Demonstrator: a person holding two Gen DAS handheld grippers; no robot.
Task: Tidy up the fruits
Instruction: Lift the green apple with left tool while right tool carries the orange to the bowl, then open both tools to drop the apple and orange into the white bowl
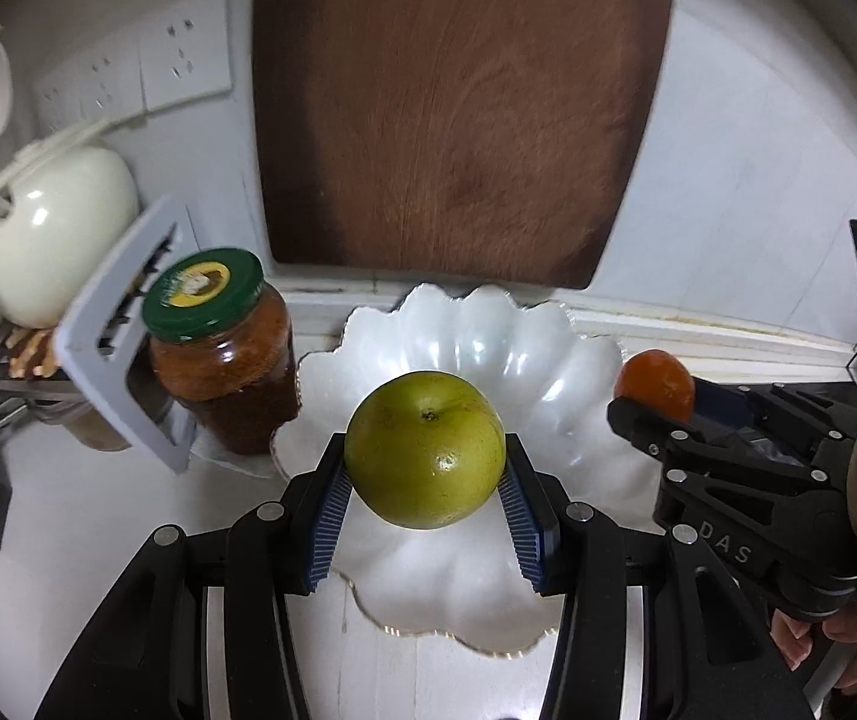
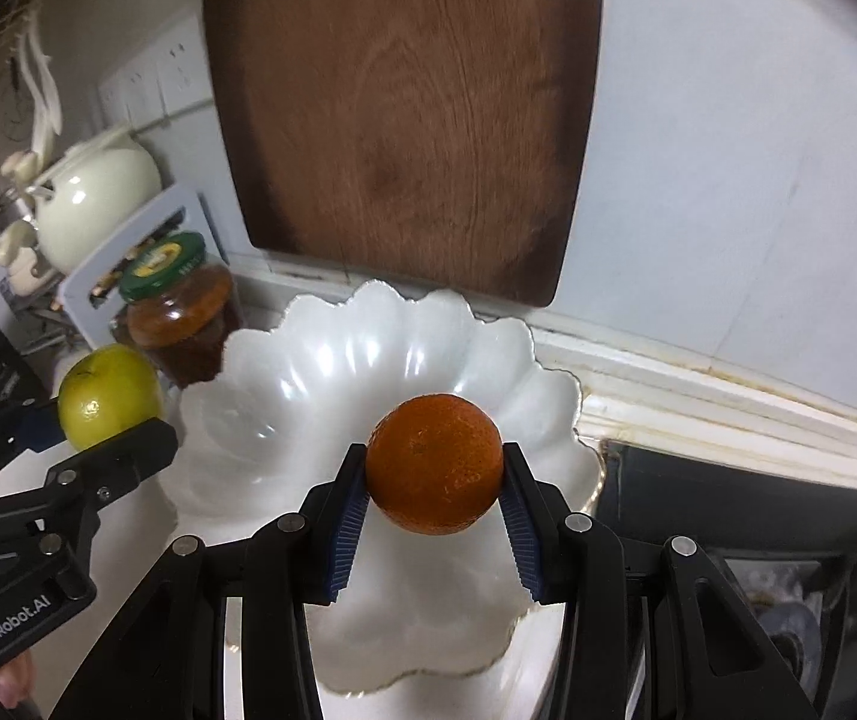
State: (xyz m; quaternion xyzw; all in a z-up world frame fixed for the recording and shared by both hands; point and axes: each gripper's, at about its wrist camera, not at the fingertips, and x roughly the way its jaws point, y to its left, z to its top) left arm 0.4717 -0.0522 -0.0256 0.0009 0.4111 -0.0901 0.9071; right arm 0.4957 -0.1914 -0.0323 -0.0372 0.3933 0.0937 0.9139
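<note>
while my left gripper point(image 1: 425, 474) clamps the green fruit point(image 1: 425, 450) over the near half of the scalloped bowl point(image 1: 548, 354), my right gripper point(image 2: 434, 480) clamps the orange point(image 2: 434, 463) over the same bowl, nearer its right rim. both fruits hang clear of the rim. a jar point(image 1: 221, 354) stands just beside the bowl's left edge, a board point(image 1: 458, 108) leans on the wall behind, and the bowl's middle lies open.
</note>
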